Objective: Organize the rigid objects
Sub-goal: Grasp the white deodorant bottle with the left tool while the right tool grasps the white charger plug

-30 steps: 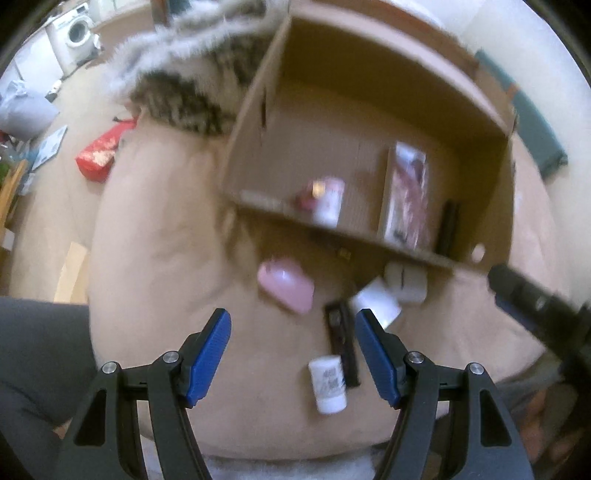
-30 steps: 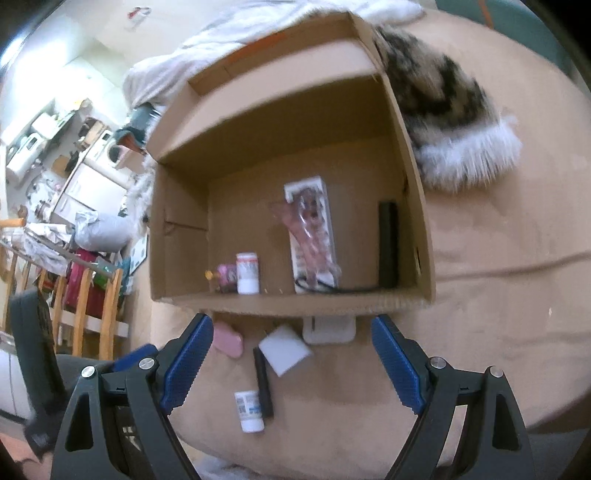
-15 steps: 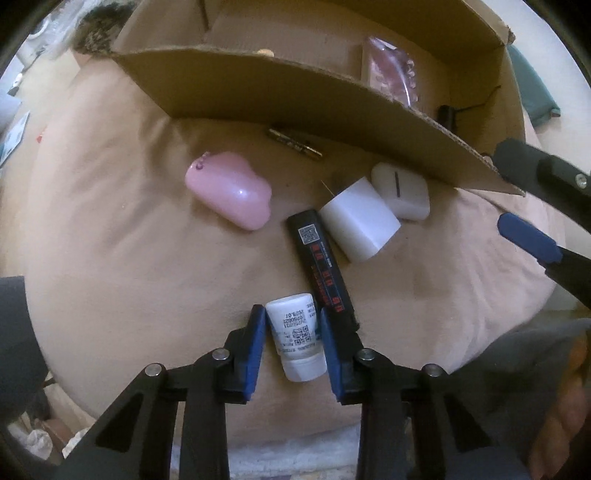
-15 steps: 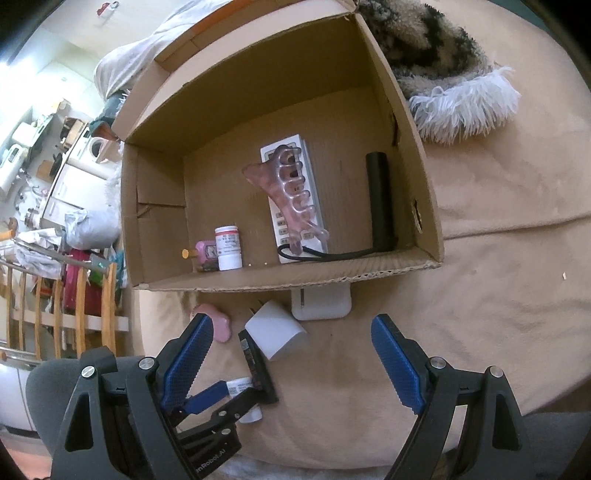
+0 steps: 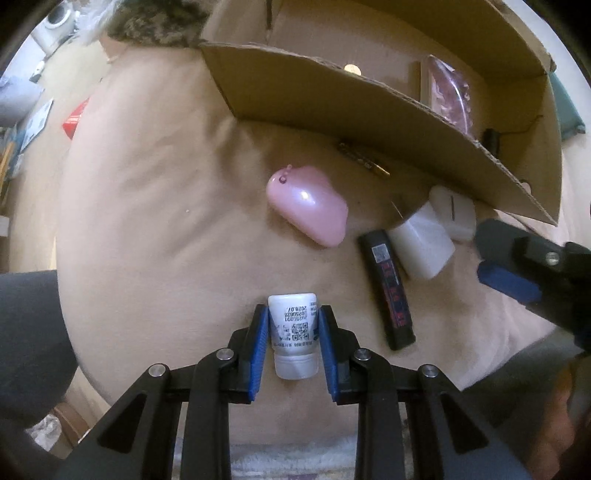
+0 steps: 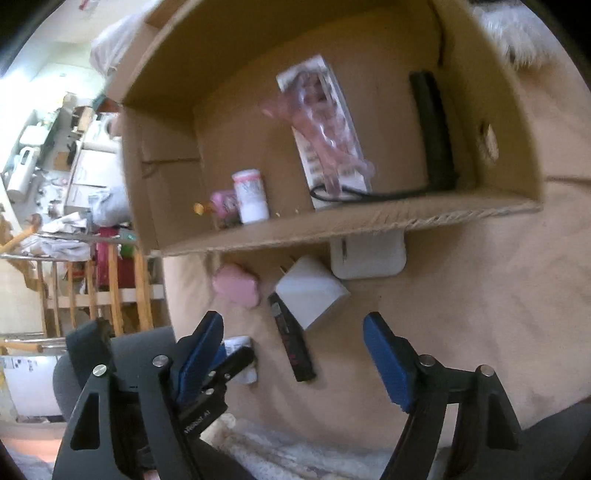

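A small white bottle (image 5: 293, 328) lies on the beige cushion (image 5: 166, 221), and my left gripper (image 5: 293, 314) points down over it. Its jaws are closing, and both blue pads touch the bottle's sides. Beyond it lie a pink case (image 5: 308, 206), a black stick (image 5: 388, 288), a white charger cube (image 5: 421, 243) and a white rounded case (image 5: 454, 210). My right gripper (image 6: 293, 325) hovers just short of the black stick (image 6: 291, 343) and charger cube (image 6: 310, 291). Its jaws are closing but still wide, with nothing gripped.
An open cardboard box (image 6: 332, 225) stands behind the loose items. It holds a white jar (image 6: 251, 195), a pink packaged item (image 6: 325, 125) and a black device with a cord (image 6: 432, 129). A gold tube (image 5: 364, 160) lies by the box wall. A furry cloth (image 5: 147, 22) lies beyond.
My left gripper came down over the white bottle and its jaws narrowed onto it. My right gripper sank closer to the cushion and the box, and its jaws narrowed a little.
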Tool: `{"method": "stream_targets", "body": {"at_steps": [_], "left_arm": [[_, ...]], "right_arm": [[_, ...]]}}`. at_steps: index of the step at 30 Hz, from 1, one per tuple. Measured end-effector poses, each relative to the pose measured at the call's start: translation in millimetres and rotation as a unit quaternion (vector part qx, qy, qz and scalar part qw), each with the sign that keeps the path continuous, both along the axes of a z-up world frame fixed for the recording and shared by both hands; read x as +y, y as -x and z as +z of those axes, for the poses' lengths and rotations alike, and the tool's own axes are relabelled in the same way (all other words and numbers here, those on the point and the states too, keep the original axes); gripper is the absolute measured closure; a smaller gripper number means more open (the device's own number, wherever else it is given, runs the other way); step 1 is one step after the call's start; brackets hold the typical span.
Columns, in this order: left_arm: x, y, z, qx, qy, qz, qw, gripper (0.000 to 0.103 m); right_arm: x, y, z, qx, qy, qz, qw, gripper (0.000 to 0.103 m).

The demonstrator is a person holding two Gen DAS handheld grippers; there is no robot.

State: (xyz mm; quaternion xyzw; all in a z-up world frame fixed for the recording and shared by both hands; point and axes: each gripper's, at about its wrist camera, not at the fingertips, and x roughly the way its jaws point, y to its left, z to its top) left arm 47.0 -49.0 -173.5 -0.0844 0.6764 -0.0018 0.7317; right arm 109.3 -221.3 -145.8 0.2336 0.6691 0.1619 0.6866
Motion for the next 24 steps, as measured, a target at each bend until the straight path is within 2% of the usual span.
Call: {"method": "stream_targets", "body": {"at_steps": [5, 8, 12, 14, 15, 16, 24], "left_arm": [[-7.9, -8.5, -10.0, 0.009, -0.01, 0.001, 0.9999, 0.079], [-18.0, -18.5, -13.7, 0.008, -0.016, 0.001, 0.9998, 0.079], [-18.4, -16.6, -12.7, 0.007, -0.013, 0.002, 0.9999, 0.079], [-17.7, -17.1, -12.2, 0.008, -0.009, 0.003, 0.9999, 0.079], [-16.4, -17.3, -11.7, 0.009, -0.008, 0.003, 0.9999, 0.079], [-13.8, -16.8, -13.7, 0.009, -0.008, 0.004, 0.9999, 0.079], [6.0, -13.9, -9.9, 0.002, -0.001, 0.009, 1.0, 0.079]], "right_arm": [[18.0, -7.6, -19.6, 0.029, 0.012, -0.013, 0.999, 0.019], [29.5, -10.0, -35.9, 0.042, 0.038, -0.031, 0.998, 0.019], [45.9, -13.3, -40.0, 0.015, 0.088, -0.036, 0.995, 0.019], [52.9, -13.4, -39.0, 0.0, 0.11, -0.023, 0.994, 0.024], [55.3, -12.4, -37.6, -0.008, 0.126, -0.013, 0.992, 0.036], [55.7, -11.2, -36.1, -0.018, 0.134, -0.005, 0.991, 0.041], [53.4, 4.8, -29.7, -0.029, 0.112, 0.015, 0.993, 0.041]]}}
